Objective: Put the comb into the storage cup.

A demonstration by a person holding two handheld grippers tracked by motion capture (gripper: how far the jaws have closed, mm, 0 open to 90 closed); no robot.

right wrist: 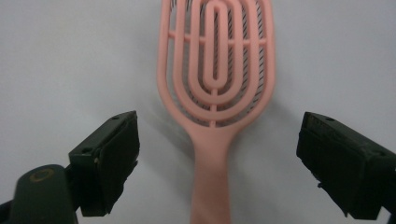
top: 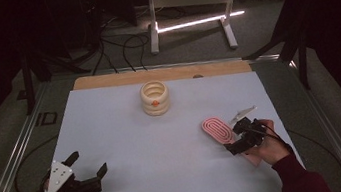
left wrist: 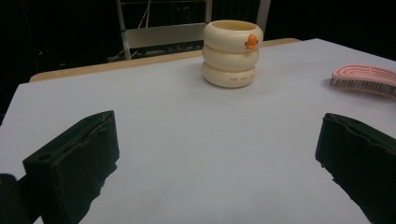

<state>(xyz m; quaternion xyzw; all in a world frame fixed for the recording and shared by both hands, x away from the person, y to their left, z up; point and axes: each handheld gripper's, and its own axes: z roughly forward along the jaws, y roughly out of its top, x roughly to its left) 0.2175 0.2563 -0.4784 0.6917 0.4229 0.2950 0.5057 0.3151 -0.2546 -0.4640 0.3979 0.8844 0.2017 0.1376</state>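
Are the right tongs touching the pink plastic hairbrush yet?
Apart. In the right gripper view the right tongs stand open, bare table showing between each jaw and the pink plastic hairbrush handle.

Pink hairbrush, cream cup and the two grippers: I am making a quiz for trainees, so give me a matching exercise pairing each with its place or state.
Things:
1. pink hairbrush
2. cream cup
3. left gripper
4. right gripper

Places or states:
A. stands upright near the table's far edge
B. hovers over the brush handle, jaws wide apart on either side
C. lies bristles down on the white sheet
D. near the table's front corner, jaws open with nothing between them

Pairs: 1-C, 2-A, 3-D, 4-B
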